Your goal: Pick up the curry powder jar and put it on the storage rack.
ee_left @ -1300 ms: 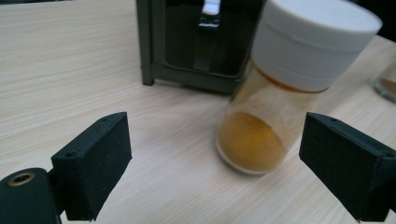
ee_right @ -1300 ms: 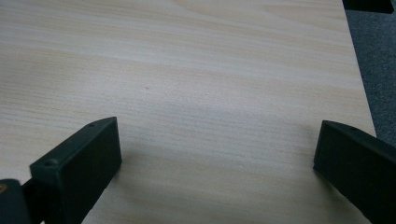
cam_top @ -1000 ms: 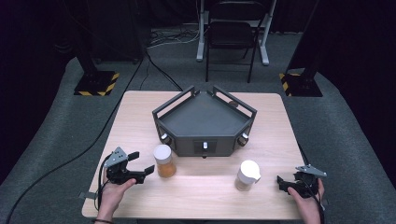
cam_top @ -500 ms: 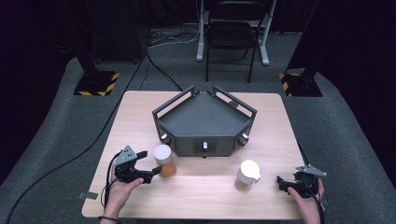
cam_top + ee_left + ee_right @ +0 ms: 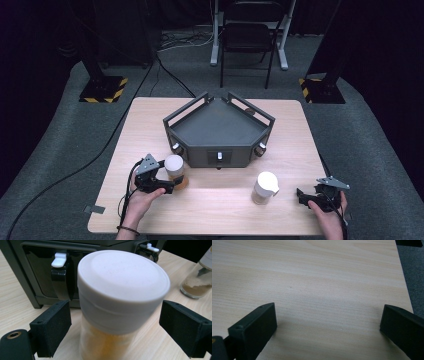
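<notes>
Jar [image 5: 117, 307]: clear plastic, white lid, orange filling; probably light, stiff, slick.
Hold: clamp below the lid.
Left gripper [image 5: 120, 327]: spread, straddling jar, not touching.
Right gripper [image 5: 327, 332]: released over bare bench [image 5: 317, 277].

Gaping right claw [image 5: 328, 327] over table [image 5: 317, 277]

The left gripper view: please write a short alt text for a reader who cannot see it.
A jar with a white lid and orange contents stands between the open black jaws of the left gripper, with a gap on each side. Behind it is a dark grey box with white-tipped latches, all on a pale wooden table; a second jar stands at the far right.
</notes>
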{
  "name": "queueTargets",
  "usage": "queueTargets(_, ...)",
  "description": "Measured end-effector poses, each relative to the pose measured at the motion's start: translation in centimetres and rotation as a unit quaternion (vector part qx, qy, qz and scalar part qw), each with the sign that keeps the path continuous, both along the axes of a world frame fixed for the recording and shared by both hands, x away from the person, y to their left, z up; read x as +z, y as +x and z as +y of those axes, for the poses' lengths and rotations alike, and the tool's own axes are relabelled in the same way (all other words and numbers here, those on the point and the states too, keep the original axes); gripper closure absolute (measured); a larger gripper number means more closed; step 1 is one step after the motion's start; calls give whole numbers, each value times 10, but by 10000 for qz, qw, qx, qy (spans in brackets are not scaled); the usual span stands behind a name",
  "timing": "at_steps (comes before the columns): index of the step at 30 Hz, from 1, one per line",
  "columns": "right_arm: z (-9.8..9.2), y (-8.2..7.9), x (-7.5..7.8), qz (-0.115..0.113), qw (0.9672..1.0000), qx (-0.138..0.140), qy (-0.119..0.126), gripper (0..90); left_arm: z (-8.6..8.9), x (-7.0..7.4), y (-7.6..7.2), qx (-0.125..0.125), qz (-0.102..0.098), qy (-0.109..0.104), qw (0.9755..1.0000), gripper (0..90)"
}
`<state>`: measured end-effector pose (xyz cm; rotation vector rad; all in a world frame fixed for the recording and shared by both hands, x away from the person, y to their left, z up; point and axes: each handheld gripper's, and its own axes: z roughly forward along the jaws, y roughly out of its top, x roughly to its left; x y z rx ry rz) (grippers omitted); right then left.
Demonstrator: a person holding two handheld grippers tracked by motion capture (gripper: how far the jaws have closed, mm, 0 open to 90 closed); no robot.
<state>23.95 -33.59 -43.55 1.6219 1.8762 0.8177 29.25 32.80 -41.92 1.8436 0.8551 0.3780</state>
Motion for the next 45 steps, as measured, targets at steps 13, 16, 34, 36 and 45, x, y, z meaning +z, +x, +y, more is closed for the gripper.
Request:
queueTargets(13, 0, 0, 0, 1, 10000, 9, -1, 0, -16, -16, 9, 150, -72, -176, 9997, 149)
queueTargets(16, 0, 0, 0, 1, 10000, 9, -1, 0, -21, -20, 9, 189, -113, -206, 9995, 166)
queueTargets(34, -1, 0, 0, 0, 10000, 39, -2, 0, -32, -25, 3, 262, -555, 71, 9981, 361)
queueTargets(36, -1, 0, 0, 1, 10000, 41, -2, 0, -32, -26, 3, 282, -556, 69, 9980, 362)
queueTargets(45, -1, 0, 0, 1, 10000, 45, -1, 0, -28, -20, -1, 336, -587, -49, 9977, 364)
